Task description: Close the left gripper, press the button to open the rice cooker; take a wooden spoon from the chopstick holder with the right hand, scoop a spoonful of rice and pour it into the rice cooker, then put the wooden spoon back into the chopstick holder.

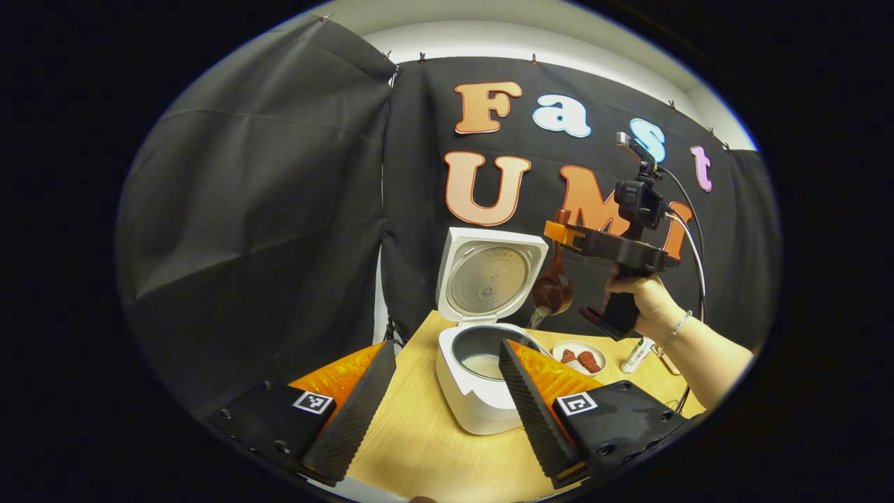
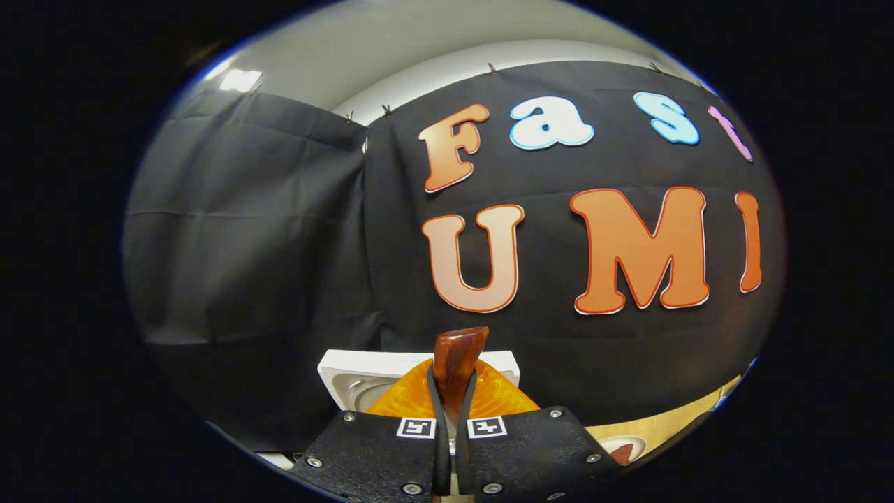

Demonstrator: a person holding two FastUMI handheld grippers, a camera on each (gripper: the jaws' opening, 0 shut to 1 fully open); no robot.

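In the left gripper view the white rice cooker (image 1: pixel 475 398) stands on the wooden table with its lid (image 1: pixel 489 279) raised and a little rice in the grey inner pot. My left gripper (image 1: pixel 445 344) is open, one finger on each side of the cooker and short of it. A hand holds my right gripper (image 1: pixel 561 232) above and right of the pot, shut on the wooden spoon (image 1: pixel 554 286). The spoon hangs bowl down and rice streams off it toward the pot. In the right gripper view my right gripper (image 2: pixel 452 383) clamps the spoon handle (image 2: pixel 457 356), and the cooker lid (image 2: pixel 349 381) sits behind.
A small white dish (image 1: pixel 569 347) with reddish-brown food pieces lies right of the cooker. A small white bottle (image 1: pixel 637 355) stands beyond it under the person's forearm. The wooden table (image 1: pixel 419 433) stretches toward me, and black cloth walls close the back and left.
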